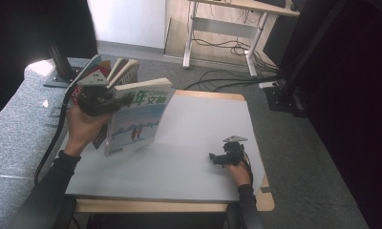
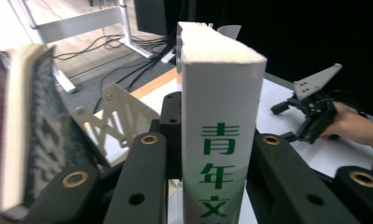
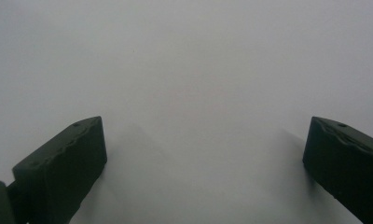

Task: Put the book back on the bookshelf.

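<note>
A thick white book (image 1: 136, 117) with green characters and a snowy blue cover is held tilted above the table's left side. My left gripper (image 1: 100, 98) is shut on it near the spine. In the left gripper view its black jaws press both sides of the book's spine (image 2: 219, 116). My right gripper (image 1: 217, 157) rests low on the white table (image 1: 198, 124) at the front right, and its jaws stand wide apart with nothing between them. The right gripper view has those fingers (image 3: 63, 163) over bare white tabletop (image 3: 184, 56). The right gripper (image 2: 310, 112) and its hand also appear far off in the left gripper view.
Several other books (image 1: 117, 69) lean together at the table's back left corner, beside a white metal bookend (image 2: 114, 116). A grey padded surface (image 1: 17, 129) lies left of the table. A desk frame (image 1: 222, 33), cables and a black stand (image 1: 294, 76) are on the floor behind.
</note>
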Demonstrator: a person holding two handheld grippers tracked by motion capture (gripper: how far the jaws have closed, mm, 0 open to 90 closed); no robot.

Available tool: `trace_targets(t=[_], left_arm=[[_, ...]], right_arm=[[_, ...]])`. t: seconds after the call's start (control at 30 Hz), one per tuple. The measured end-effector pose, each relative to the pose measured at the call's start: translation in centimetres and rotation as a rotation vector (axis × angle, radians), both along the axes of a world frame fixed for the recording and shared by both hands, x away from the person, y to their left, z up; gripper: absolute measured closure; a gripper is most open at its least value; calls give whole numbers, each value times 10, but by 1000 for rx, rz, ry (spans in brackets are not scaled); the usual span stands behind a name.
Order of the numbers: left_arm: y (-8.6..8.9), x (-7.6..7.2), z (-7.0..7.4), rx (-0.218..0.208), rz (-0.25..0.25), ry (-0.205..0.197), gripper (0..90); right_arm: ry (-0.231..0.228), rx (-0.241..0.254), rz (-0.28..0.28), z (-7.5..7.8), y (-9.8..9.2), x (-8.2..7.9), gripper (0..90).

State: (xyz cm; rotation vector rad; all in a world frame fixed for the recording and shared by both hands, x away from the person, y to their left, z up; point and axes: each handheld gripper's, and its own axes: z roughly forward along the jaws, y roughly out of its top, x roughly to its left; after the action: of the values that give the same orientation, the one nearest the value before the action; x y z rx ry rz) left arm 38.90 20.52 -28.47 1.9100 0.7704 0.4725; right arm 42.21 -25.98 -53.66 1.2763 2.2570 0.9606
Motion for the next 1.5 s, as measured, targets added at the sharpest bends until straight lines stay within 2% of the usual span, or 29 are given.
trace_targets(t=[0.4, 0.8, 1.0, 1.17, 1.43, 1.47, 1.5], left_arm=[[16, 14, 5, -37, 104, 8, 743], [11, 39, -4, -59, 183, 10, 742], [-3, 51, -15, -47, 203, -17, 741], [-15, 60, -25, -60, 194, -26, 741], [-29, 57, -45, -43, 187, -77, 741], [-29, 56, -47, -57, 185, -90, 741], [-28, 55, -49, -72, 186, -86, 740]], right_arm=[[0, 0, 0, 0, 0, 0, 0], [0, 0, 0, 0, 0, 0, 0], [1, 1, 0, 0, 0, 0, 0], [0, 1, 0, 0, 0, 0, 0], [-1, 0, 1, 0, 0, 0, 0], [-1, 0, 1, 0, 0, 0, 0], [-1, -1, 1, 0, 0, 0, 0]])
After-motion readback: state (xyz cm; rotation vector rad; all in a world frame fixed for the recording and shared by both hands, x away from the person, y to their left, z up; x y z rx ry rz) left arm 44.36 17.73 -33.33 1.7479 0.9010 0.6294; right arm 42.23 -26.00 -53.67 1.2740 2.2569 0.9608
